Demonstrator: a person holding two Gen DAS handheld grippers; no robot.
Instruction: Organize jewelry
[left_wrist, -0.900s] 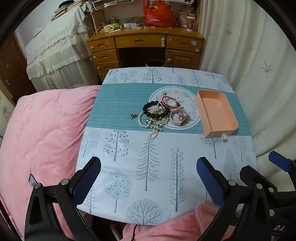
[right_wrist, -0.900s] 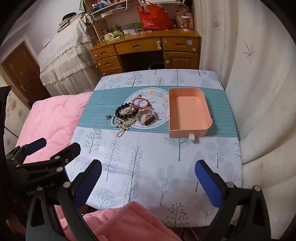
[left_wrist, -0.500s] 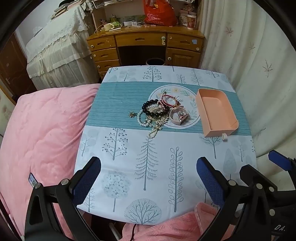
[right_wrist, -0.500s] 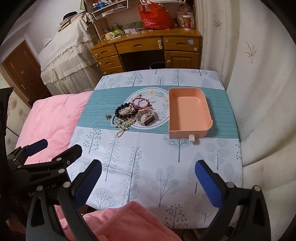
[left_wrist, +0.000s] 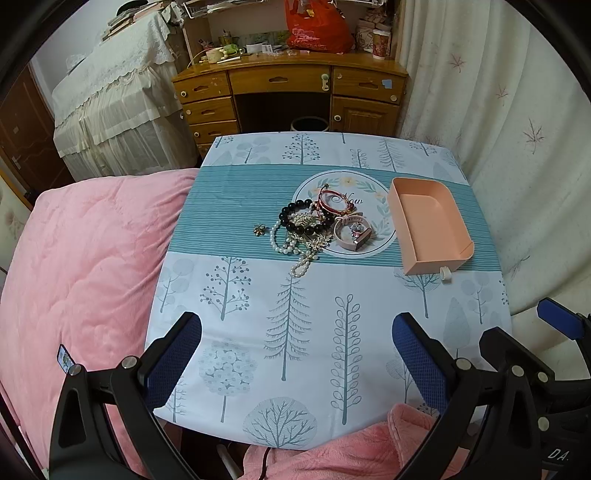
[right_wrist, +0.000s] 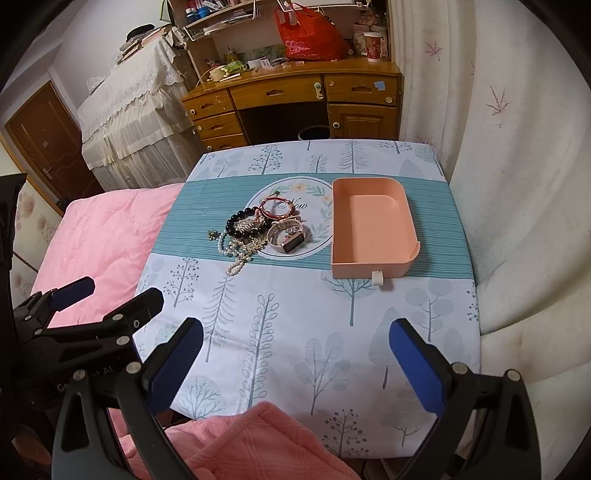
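A pile of jewelry lies mid-table: a black bead bracelet (left_wrist: 301, 218), a pearl necklace (left_wrist: 291, 251), red cord bracelets (left_wrist: 332, 203) and a pink watch (left_wrist: 352, 234). The pile also shows in the right wrist view (right_wrist: 258, 229). An empty peach tray (left_wrist: 428, 229) (right_wrist: 373, 229) sits to its right. My left gripper (left_wrist: 295, 354) is open and empty above the table's near edge. My right gripper (right_wrist: 295, 354) is open and empty, also at the near edge, right of the left one.
The table has a tree-print cloth (left_wrist: 295, 332). A pink quilt (left_wrist: 74, 277) lies on the left, a white curtain (right_wrist: 517, 184) on the right, a wooden desk (left_wrist: 288, 96) beyond. A small gold brooch (left_wrist: 259, 229) lies left of the pile.
Both views have shifted only slightly; the table sits a touch lower in the frames. Nothing on the table has moved and both grippers stay open.
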